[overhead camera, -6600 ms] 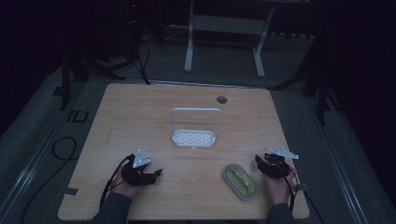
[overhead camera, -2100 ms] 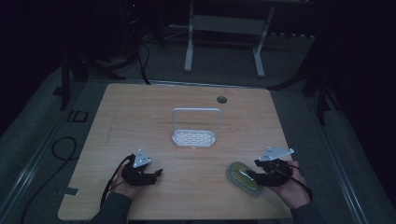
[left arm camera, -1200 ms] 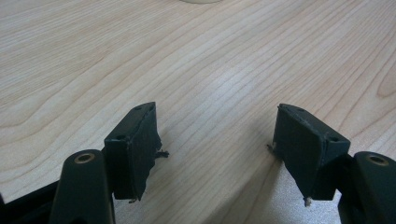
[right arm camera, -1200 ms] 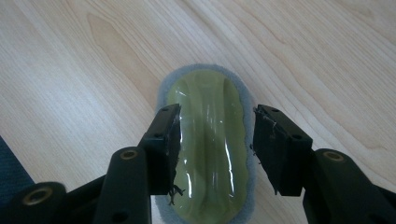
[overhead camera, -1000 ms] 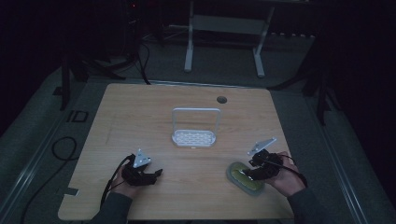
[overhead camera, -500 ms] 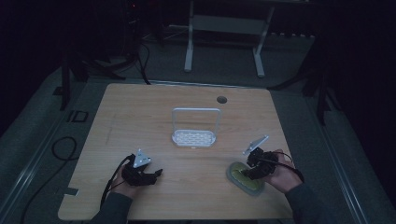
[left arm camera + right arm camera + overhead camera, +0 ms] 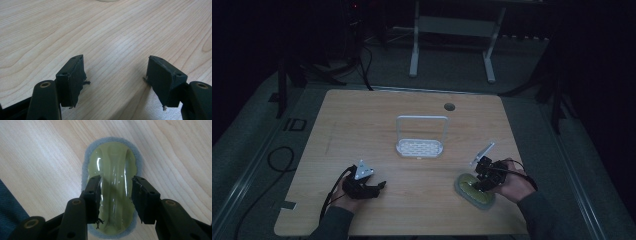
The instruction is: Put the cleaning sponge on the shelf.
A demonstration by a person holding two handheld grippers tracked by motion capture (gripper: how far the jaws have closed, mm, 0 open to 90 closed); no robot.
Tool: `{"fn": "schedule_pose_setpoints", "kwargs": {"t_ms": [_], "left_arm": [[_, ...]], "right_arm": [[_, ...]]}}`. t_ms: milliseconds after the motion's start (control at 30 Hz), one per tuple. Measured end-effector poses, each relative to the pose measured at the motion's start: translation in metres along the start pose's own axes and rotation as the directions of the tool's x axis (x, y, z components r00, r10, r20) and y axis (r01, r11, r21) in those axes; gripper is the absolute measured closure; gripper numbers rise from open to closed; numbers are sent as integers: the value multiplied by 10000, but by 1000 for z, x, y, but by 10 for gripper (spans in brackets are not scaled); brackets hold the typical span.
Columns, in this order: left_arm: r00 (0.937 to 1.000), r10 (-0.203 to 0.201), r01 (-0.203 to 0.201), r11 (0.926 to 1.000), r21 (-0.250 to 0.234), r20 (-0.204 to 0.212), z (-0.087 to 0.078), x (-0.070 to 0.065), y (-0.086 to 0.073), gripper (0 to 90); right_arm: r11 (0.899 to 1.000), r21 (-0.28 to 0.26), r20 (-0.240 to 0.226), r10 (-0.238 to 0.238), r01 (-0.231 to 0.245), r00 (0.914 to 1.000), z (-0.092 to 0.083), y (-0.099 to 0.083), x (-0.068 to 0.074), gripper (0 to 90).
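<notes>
The scrubber (image 7: 112, 182), olive green with a grey pad under it, lies flat near the table's (image 7: 362, 125) front right corner. Your right gripper (image 7: 115, 195) points down over it, jaws just narrowing either side of its raised handle; whether they press it, you cannot tell. Your left gripper (image 7: 115, 77) rests spread on bare wood, well apart. A white rack (image 7: 421, 146) stands mid-table.

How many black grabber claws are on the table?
2. The left gripper rests near the table's front left; the right gripper is at the front right, over the green scrubber.
</notes>
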State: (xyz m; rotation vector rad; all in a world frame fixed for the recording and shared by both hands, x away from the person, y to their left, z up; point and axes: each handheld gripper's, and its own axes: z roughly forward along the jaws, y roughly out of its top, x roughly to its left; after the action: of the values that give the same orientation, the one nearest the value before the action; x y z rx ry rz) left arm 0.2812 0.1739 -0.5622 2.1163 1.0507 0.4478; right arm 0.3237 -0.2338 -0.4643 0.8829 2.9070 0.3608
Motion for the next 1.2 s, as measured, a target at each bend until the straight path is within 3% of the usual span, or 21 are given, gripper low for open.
{"fn": "schedule_pose_setpoints", "kwargs": {"t_ms": [567, 1200], "left_arm": [[10000, 5, -5, 10000, 5, -2, 0, 0, 0, 313], [10000, 3, -3, 10000, 5, -2, 0, 0, 0, 312]], "right_arm": [[9974, 722, -355, 7, 19, 9994, 5, 5, -3, 603], [9868, 1613, -665, -21, 128, 9978, 9, 15, -8, 661]]}}
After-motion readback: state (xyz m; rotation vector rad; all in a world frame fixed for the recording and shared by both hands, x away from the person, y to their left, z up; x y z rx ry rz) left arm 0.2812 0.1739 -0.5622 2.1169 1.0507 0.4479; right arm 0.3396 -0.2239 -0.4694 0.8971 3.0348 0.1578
